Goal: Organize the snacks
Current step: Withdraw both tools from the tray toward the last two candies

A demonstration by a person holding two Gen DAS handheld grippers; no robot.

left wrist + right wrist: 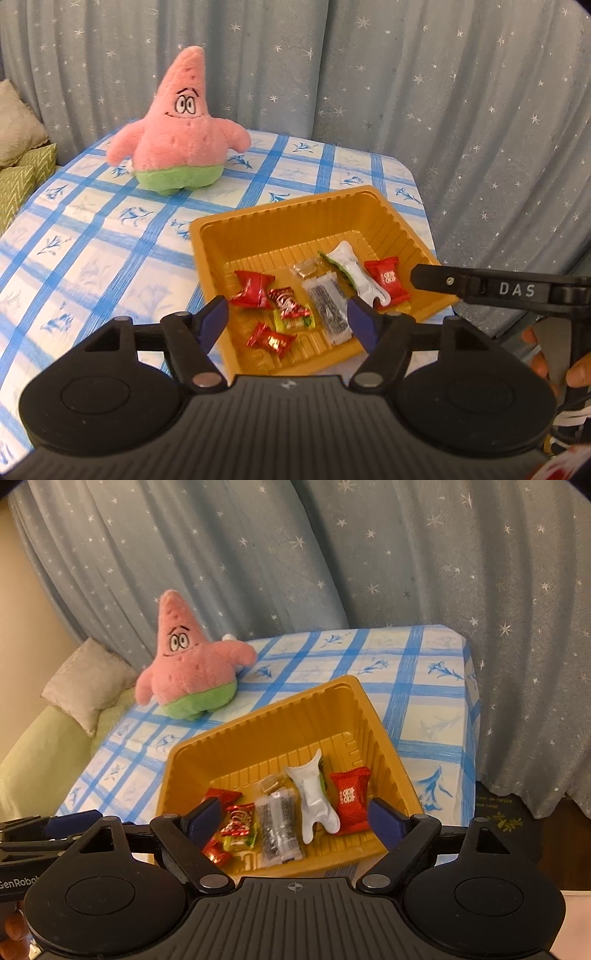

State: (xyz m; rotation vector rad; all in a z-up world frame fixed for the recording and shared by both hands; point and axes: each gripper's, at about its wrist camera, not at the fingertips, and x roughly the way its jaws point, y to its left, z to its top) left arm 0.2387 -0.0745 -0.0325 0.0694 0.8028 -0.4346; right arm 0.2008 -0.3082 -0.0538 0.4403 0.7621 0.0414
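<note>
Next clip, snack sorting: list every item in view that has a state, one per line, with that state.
Left gripper: jaws open, nothing between them.
Right gripper: jaws open, nothing held.
Yellow tray: upright on the table, holding wrapped snacks.
White packet: lying in the tray, crumpled.
Red candy: lying in the tray, wrapped.
Clear packet: lying flat in the tray.
Plush star: standing upright, outside the tray.

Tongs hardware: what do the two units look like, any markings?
Both matte black plastic: ribbed centre plate, two round side discs, hinged link arms with silver rivets, blue finger pads. Left tongs, right tongs. The right unit's side reads "DAS" in the left wrist view; "GenRobo" shows on the left unit. No cables visible.
</note>
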